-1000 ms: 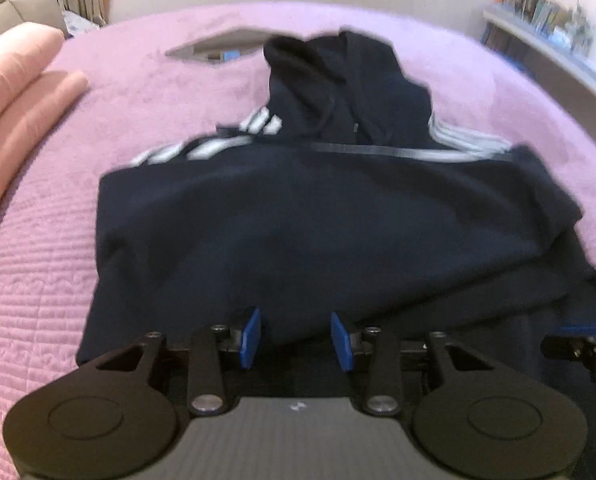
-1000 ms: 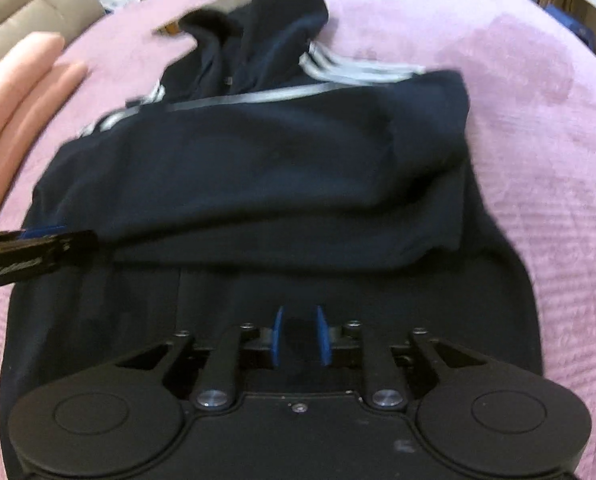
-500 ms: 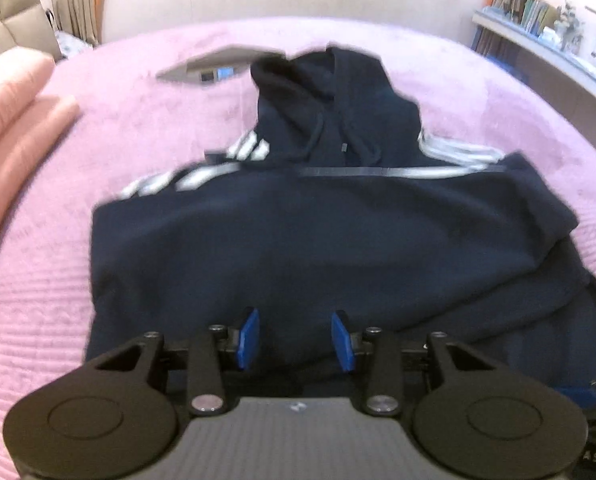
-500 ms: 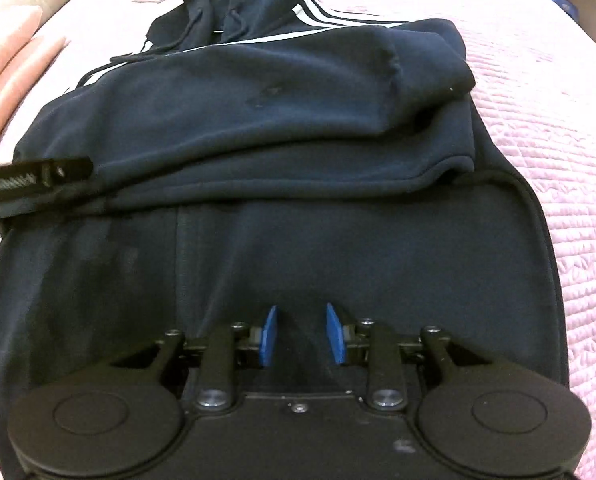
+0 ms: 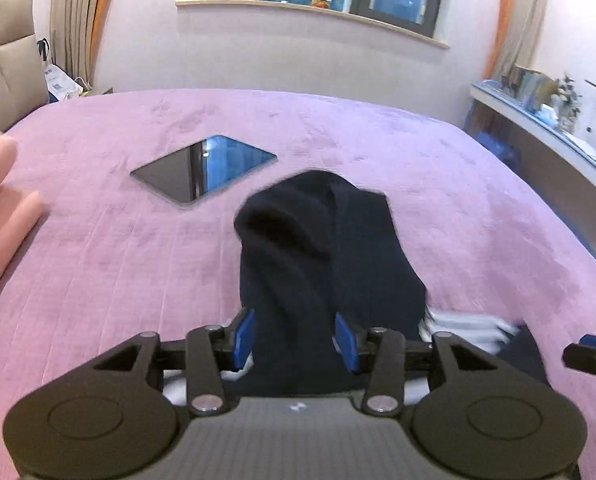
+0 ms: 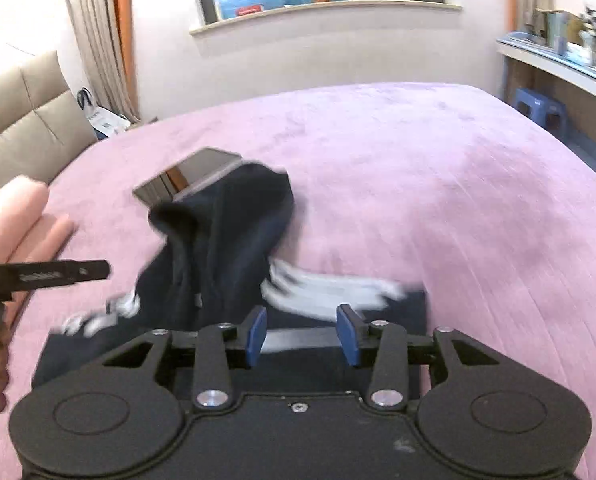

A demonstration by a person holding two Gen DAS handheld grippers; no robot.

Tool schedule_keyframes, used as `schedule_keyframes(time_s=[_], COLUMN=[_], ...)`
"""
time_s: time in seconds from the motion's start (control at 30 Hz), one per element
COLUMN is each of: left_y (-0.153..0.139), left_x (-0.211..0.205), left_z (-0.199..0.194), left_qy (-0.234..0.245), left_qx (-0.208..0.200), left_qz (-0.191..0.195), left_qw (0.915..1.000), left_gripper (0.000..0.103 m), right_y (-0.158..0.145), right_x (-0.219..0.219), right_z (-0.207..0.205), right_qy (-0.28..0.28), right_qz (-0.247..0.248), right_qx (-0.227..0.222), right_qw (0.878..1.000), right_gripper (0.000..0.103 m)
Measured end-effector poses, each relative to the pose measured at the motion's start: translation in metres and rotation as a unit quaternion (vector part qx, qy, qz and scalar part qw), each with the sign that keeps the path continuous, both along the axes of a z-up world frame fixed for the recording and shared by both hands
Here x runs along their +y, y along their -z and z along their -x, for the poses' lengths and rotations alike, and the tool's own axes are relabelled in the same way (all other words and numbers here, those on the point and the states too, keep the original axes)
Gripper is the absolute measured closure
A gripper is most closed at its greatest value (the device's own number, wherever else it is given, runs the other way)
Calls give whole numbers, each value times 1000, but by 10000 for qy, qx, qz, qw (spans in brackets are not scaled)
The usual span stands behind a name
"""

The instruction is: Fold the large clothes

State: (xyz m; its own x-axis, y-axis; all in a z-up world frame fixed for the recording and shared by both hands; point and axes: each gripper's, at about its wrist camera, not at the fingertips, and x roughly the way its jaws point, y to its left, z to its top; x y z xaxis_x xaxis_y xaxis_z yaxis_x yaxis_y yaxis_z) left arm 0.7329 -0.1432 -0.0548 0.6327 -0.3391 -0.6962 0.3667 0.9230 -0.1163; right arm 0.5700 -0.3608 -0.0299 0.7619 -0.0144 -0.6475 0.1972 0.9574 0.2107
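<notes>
Dark navy hoodie [image 5: 330,264] with white sleeve stripes [image 6: 330,288] lies on the pink bed cover [image 5: 117,280], hood toward the window; a tablet [image 5: 203,168] lies on the cover just beyond the hood; left tool [image 5: 295,340] is above the garment, jaws opening, blue pads clear of the cloth, nothing gripped; right tool [image 6: 302,334] likewise, jaws opening, empty, over the striped shoulder area; frames blurred.
</notes>
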Motion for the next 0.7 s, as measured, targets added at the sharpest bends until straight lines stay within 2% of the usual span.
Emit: schedule_keyframes(time_s=[0.07,0.1,0.13,0.27,0.33,0.47,0.53,0.57,0.6,0.63,0.7], left_y=[10,16,23,56,72,91,99,101,101,97,76], left_x=[-7,-8,-10,-13,-13,-10,-15,-17,-17,-14,3], left_z=[-43,-62,-81,-142,-160,-175,-181,-183,-184,-184,-180], left_qy=[-156,-189,-227,-136,-225,-171,-172,-163,-179,-235,-432], left_qx=[121,212,328,814,909,964,929,876,806,727,368], left_qz=[-14,37,87,186,144,393,311,263,256,298,589], left_qw=[9998,9996,9992,9964,9955,9944,9950,9957,9963,9966,9967], left_gripper=[55,55,54,54,54,53,60,72,94,95,96], right_y=[3,6,11,33,44,70,84,91,96,97,80], right_x=[1,6,10,30,38,50,60,64,66,61,41], right_z=[-39,-61,-78,-134,-156,-196,-215,-223,-230,-232,-212], right_qy=[-159,-255,-305,-511,-439,-300,-257,-241,-214,-94,32], right_qz=[-148,-180,-207,-159,-26,5,161,325,504,556,428], right_qx=[-141,-180,-200,-153,-97,223,383,528,729,818,463], right_qw=[9997,9994,9991,9985,9990,9993,9988,9978,9958,9950,9980], right_gripper=[48,39,36,36,36,35,35,37,72,94,95])
